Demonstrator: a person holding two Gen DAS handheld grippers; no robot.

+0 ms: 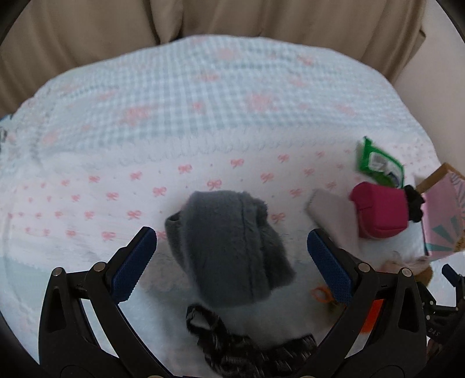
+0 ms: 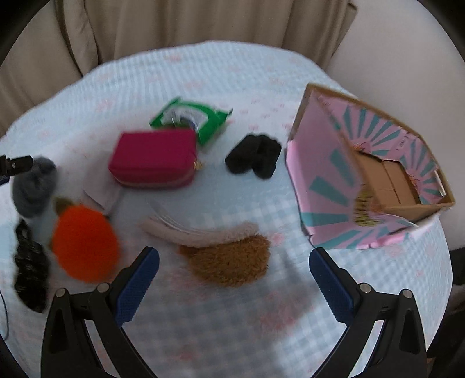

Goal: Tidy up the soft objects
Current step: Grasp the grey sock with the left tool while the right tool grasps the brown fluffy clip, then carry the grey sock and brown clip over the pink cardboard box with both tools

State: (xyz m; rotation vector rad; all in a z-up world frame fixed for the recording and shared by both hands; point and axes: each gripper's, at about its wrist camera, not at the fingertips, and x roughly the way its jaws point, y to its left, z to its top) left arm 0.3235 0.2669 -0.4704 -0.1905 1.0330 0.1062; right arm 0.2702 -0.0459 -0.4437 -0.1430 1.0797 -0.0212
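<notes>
A grey fleece piece lies on the tablecloth between the open fingers of my left gripper; it also shows at the left of the right wrist view. My right gripper is open and empty, just above a brown furry pad with a pinkish fluffy strip behind it. An orange plush ball, a dark knitted band, a magenta pouch and a black scrunchie lie around. A pink and teal cardboard box stands open at the right.
A green wipes packet lies behind the pouch; it also shows in the left wrist view. The round table has a light blue checked cloth with pink bows. Beige curtains hang behind. The table edge curves close at the right.
</notes>
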